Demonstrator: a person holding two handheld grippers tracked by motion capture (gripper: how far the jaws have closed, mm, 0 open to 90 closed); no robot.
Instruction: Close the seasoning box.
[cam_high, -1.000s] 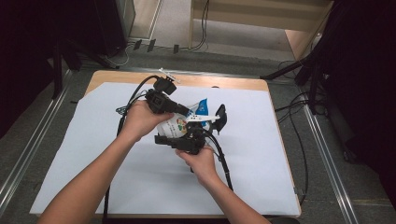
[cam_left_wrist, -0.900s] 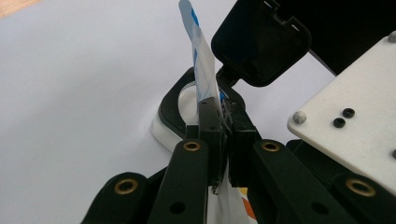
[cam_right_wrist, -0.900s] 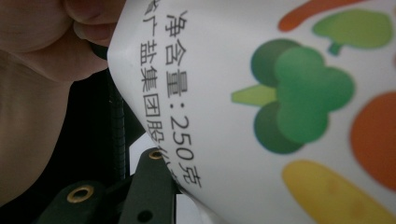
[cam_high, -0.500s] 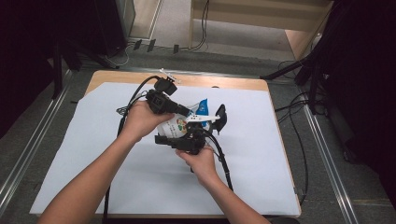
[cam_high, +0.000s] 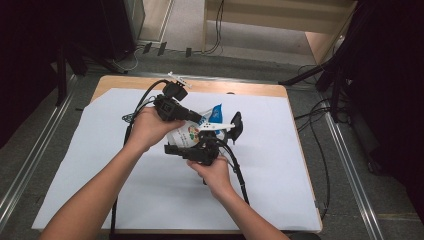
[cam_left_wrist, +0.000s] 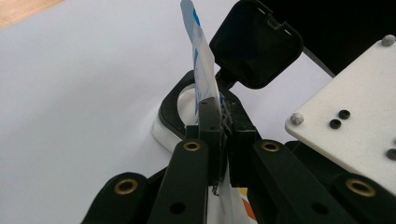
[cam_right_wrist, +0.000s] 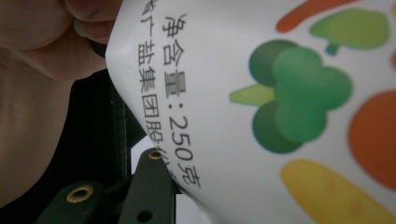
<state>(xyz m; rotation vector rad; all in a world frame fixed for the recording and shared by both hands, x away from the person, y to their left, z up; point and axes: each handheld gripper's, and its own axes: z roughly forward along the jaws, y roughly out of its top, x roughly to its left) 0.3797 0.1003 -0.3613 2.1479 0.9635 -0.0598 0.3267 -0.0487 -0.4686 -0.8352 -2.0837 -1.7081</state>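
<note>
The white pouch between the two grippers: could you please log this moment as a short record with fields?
item: white pouch printed with vegetables and black text
left gripper: shut on the pouch's blue-and-white top edge
right gripper: clasps the pouch's body
surface: white sheet on a wooden table
pouch position: held up off the sheet

White vegetable-print pouch (cam_high: 186, 134), blue top, held above table.

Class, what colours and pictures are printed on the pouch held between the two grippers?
The pouch is white with green, orange and yellow vegetable pictures and black print; clearest in the right gripper view.
</note>
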